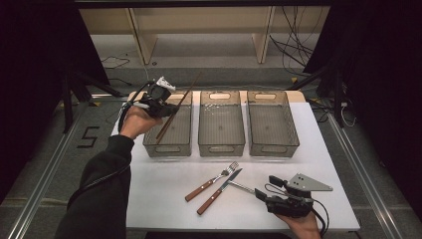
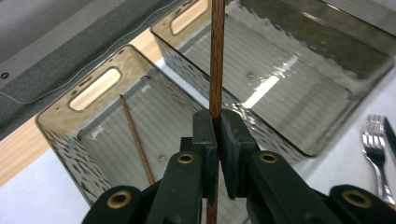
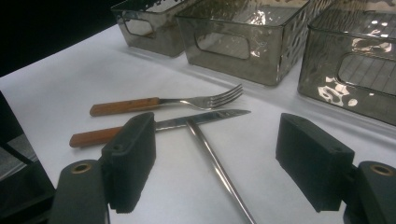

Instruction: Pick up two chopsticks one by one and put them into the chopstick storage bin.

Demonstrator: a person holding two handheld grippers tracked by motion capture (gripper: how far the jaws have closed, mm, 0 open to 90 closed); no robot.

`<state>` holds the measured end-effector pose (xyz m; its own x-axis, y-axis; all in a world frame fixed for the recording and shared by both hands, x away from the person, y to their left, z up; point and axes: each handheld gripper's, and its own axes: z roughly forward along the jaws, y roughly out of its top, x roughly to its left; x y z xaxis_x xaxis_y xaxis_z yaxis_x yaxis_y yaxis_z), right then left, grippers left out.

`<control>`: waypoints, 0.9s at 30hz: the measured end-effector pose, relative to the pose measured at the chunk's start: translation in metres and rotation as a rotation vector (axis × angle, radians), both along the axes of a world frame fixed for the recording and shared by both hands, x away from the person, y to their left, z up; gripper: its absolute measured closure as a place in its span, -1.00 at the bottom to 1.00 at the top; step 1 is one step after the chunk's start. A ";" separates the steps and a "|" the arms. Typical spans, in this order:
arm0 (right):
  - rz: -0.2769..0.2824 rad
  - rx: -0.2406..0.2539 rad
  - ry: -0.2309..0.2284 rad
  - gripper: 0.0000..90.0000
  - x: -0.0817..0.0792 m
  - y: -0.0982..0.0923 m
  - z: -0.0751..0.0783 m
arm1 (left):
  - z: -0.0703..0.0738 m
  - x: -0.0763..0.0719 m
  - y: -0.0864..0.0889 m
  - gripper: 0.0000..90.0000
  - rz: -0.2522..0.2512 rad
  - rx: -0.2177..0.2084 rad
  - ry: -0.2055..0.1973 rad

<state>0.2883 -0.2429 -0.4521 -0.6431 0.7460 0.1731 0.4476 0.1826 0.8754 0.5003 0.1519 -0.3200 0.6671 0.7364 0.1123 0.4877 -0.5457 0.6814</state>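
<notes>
Overhead, three smoky clear bins sit in a row at the far side of the white counter [image 1: 164, 199]: left bin [image 1: 169, 148], middle bin [image 1: 221, 144], right bin [image 1: 273, 147].

Left claw [image 1: 161, 102] held above the left bin's near-left corner, clenched on a brown chopstick [image 1: 178, 105]. Stick runs steeply tilted, upper end pointing away past the bin's far rim, lower end down inside the bin. In the left gripper view the chopstick is pinched between the two black pads [image 2: 205, 140], passing straight up through them. A second chopstick [image 2: 136, 140] lies on the floor of that same bin.

Right claw [image 1: 259, 193] low over the counter at the near right, released, jaws wide apart. Between them in the right gripper view a metal rod [image 3: 217, 168] lies on the counter, its far end touching the knife [image 3: 159, 125]; cannot tell what the rod is.

Fork [image 1: 211, 181] and knife, both wooden-handled, lie side by side in front of the middle bin, tips toward the bins.
</notes>
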 end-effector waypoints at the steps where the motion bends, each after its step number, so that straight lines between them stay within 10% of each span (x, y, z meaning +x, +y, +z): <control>1: -0.001 0.000 0.000 -0.35 0.000 0.000 0.000 | -0.001 0.002 0.001 0.88 0.006 -0.005 -0.002; 27: 0.004 0.000 -0.001 -0.35 0.000 0.000 0.000 | -0.033 0.023 0.014 0.88 0.104 -0.010 0.010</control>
